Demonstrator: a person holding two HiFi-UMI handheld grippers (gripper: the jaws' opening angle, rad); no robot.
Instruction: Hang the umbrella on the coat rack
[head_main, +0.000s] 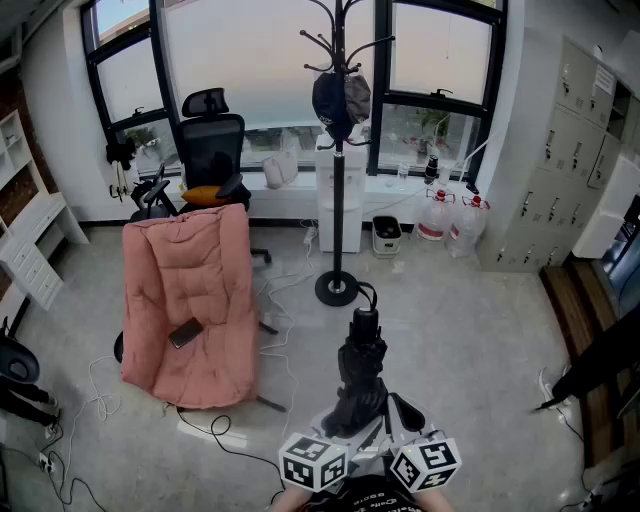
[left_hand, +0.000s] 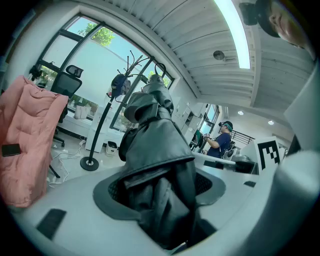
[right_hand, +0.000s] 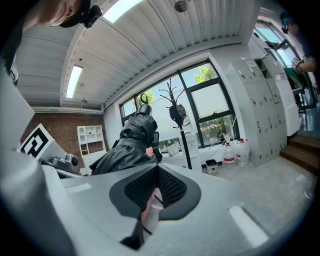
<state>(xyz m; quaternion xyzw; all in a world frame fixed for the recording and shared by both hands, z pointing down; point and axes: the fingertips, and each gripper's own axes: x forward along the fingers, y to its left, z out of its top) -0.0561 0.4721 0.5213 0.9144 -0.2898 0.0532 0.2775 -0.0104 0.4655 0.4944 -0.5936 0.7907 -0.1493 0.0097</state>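
Note:
A folded black umbrella (head_main: 360, 365) points away from me toward the black coat rack (head_main: 338, 200), whose round base (head_main: 336, 290) stands just beyond the umbrella's far end. A strap loop (right_hand: 144, 98) shows at that far end. My left gripper (left_hand: 160, 187) is shut on the umbrella's (left_hand: 155, 145) bunched fabric near its close end. My right gripper (right_hand: 152, 200) sits just right of the umbrella (right_hand: 127, 145) with its pads together; a thin pale sliver shows low in the gap. In the head view both grippers' marker cubes (head_main: 313, 462) are at the bottom edge.
A dark bag (head_main: 338, 100) hangs high on the rack. A pink padded chair (head_main: 190, 300) with a phone (head_main: 185, 333) on it stands at the left, an office chair (head_main: 212, 150) behind it. A white unit (head_main: 340, 195), water bottles (head_main: 440, 215), lockers (head_main: 560, 180) and floor cables (head_main: 285, 300) surround the rack.

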